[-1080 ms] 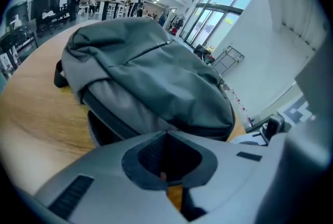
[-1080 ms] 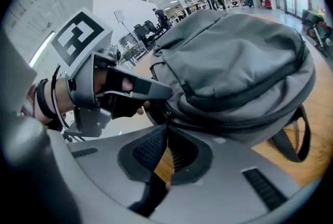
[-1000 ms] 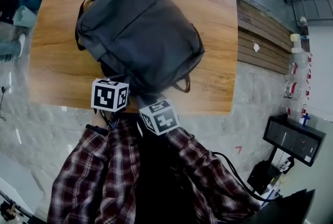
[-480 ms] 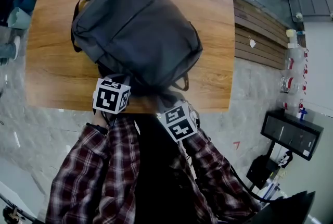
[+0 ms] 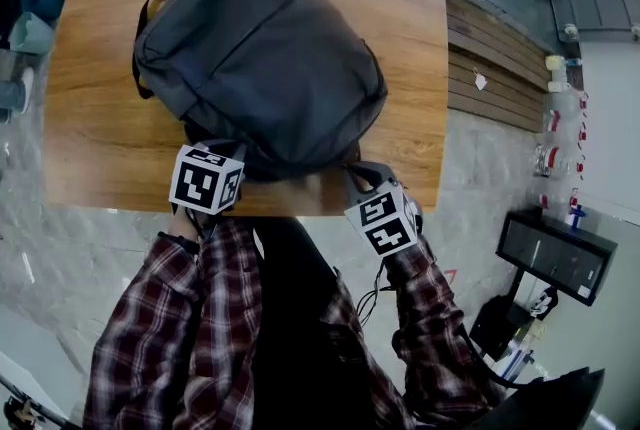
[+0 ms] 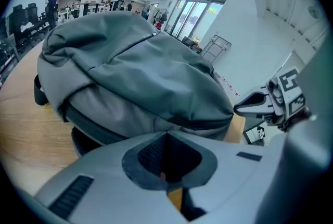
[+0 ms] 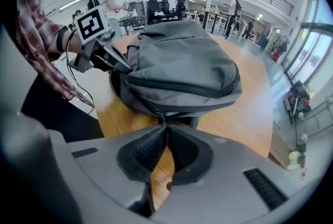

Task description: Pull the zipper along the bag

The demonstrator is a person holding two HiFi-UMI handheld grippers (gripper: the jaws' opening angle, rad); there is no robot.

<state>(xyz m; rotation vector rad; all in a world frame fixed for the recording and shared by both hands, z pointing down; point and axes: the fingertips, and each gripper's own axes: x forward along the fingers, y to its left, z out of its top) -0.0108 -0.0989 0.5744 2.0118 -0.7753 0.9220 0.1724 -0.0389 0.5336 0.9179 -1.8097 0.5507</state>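
Grey backpack point(image 5: 260, 48) lies on wooden table point(image 5: 95, 133), close to its near edge. Right gripper point(image 7: 165, 126) at backpack's near right corner — jaws clamped on zipper pull point(image 7: 160, 115), low on the side facing the person. Left gripper point(image 6: 166, 136) at near left edge — jaws pinched tight on backpack fabric.

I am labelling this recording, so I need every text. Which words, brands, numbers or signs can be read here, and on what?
No text can be read.
Backpack: no brand or label shows.
Marker cubes: black-and-white square patterns, no letters.
Things in the background: too small to read.
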